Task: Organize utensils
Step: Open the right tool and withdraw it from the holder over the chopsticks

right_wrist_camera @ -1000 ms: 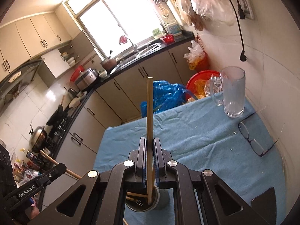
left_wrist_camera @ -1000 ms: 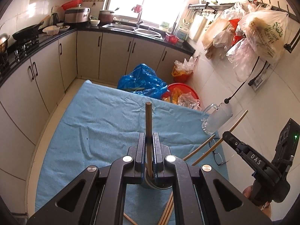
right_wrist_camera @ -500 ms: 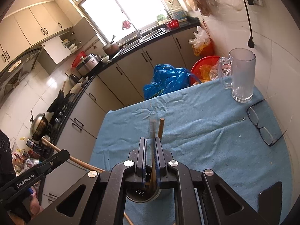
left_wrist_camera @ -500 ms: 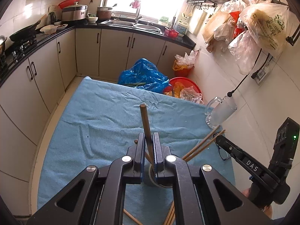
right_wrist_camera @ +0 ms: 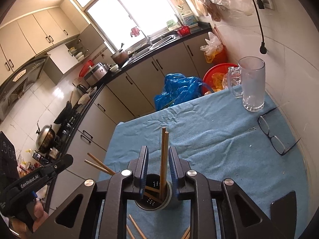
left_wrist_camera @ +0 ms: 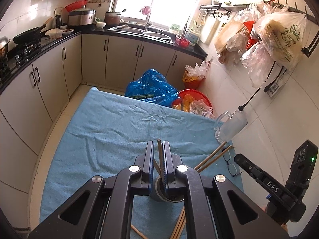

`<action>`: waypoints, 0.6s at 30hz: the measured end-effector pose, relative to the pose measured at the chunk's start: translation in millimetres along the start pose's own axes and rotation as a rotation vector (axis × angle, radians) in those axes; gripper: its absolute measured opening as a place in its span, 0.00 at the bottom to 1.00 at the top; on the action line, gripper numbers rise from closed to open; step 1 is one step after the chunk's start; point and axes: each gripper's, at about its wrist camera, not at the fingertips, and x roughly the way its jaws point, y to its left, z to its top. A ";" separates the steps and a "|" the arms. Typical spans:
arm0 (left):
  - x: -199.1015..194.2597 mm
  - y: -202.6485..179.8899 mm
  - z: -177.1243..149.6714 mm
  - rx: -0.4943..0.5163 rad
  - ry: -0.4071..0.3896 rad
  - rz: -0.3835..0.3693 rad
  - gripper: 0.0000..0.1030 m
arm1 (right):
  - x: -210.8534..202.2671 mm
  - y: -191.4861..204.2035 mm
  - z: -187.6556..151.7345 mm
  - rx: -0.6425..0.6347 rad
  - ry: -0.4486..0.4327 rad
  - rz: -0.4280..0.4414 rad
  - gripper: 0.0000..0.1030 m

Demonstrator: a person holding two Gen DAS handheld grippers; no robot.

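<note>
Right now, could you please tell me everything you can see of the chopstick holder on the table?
The chopstick holder is a small dark cylindrical cup, apparently metal, with small drain holes in its inner wall. It stands upright on the blue tablecloth at the near edge, directly below the open right hand-held gripper. Two wooden chopsticks stand in it, others lean inside, and more lie loose beside it.

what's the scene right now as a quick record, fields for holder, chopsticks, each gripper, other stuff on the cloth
holder: dark perforated cup, upright on the blue cloth
chopsticks: two standing in the holder; several more lying loose on the cloth
left gripper: open, one chopstick between its jaws
right gripper: open, astride the two standing chopsticks
others: glass mug, eyeglasses
</note>
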 end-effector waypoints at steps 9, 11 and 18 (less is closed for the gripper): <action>-32.3 5.2 -13.0 -0.004 -0.033 -0.010 0.07 | -13.7 -10.7 -18.7 0.002 0.034 -0.011 0.28; -37.0 9.4 -18.9 -0.012 -0.030 -0.014 0.07 | -12.8 -16.0 -26.8 0.009 0.055 -0.018 0.28; -36.6 20.4 -42.6 -0.033 0.012 -0.002 0.07 | -4.7 -30.5 -56.3 0.042 0.124 -0.034 0.28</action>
